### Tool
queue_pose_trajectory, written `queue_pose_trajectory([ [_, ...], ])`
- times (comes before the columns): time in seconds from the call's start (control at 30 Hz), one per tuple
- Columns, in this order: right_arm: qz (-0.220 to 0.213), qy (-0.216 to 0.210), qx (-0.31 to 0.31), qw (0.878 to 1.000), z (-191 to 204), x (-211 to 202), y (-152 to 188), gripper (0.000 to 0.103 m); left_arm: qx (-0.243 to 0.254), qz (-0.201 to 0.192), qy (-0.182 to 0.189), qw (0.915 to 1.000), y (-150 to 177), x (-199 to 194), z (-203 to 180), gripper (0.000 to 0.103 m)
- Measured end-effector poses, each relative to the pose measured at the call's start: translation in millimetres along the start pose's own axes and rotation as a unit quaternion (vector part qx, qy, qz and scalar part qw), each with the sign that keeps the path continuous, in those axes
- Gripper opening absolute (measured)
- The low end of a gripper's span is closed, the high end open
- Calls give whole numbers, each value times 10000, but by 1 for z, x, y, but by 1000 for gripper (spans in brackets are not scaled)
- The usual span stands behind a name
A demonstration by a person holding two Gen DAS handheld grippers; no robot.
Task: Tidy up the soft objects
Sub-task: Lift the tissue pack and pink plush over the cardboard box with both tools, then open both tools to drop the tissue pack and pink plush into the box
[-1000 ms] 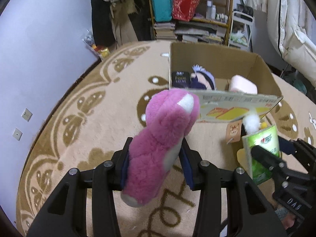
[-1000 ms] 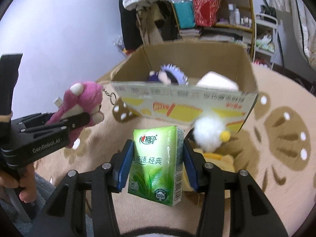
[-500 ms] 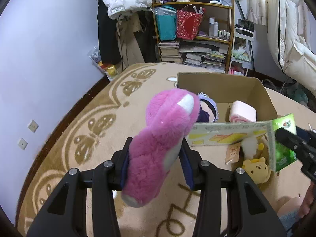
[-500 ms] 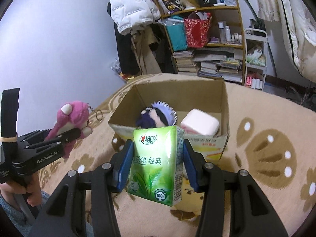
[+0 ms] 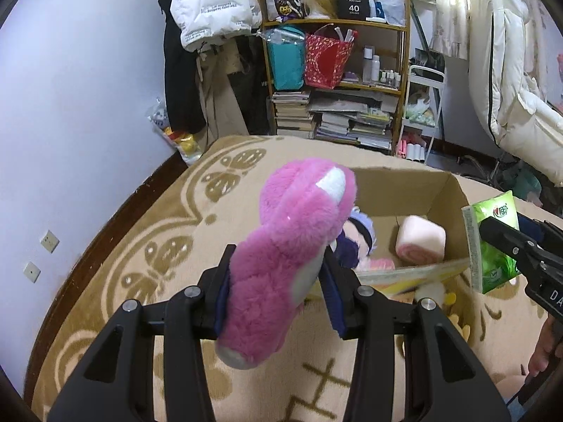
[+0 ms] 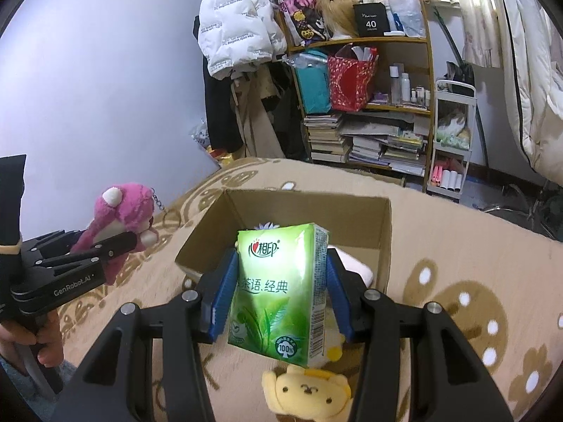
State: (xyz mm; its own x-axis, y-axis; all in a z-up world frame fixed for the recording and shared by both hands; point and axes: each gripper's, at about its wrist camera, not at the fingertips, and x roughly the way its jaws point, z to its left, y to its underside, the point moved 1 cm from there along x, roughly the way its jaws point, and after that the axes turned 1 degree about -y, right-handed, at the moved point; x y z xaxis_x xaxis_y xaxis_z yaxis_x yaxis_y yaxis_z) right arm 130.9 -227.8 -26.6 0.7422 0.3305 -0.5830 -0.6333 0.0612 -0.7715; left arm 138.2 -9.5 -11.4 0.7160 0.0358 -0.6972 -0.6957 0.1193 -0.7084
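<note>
My left gripper point(image 5: 278, 295) is shut on a pink plush bear point(image 5: 292, 249), held in the air near the left side of an open cardboard box point(image 5: 404, 190); the bear also shows in the right wrist view point(image 6: 121, 214). My right gripper point(image 6: 279, 292) is shut on a green tissue pack point(image 6: 278, 292), held above the box's near edge point(image 6: 306, 211); the pack shows at the right of the left wrist view point(image 5: 496, 239). Inside the box lie a purple-haired doll point(image 5: 355, 242) and a pink roll point(image 5: 420, 241). A yellow plush point(image 6: 306, 390) lies on the rug in front of the box.
A beige patterned rug point(image 5: 158, 246) covers the floor. A cluttered shelf with bags and books point(image 5: 337, 81) stands behind the box, coats point(image 5: 207, 10) hang at the back left, and a white duvet point(image 5: 510, 81) hangs at the right. A wall runs along the left.
Both grippers have risen with their loads, and the views now look down into the box from higher up. The tissue pack has moved over the box's near edge.
</note>
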Motion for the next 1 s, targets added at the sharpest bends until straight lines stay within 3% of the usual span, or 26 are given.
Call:
queue_pose_trajectory([
  [0.57,-24,89,214,9997,-21,32,-22,52,148,-257,152,9994,-27,28,-21,44],
  [1.0,340,104,468,9983,-41,61,-19,55,416,-41,390,9984,-22,62,-48,44],
])
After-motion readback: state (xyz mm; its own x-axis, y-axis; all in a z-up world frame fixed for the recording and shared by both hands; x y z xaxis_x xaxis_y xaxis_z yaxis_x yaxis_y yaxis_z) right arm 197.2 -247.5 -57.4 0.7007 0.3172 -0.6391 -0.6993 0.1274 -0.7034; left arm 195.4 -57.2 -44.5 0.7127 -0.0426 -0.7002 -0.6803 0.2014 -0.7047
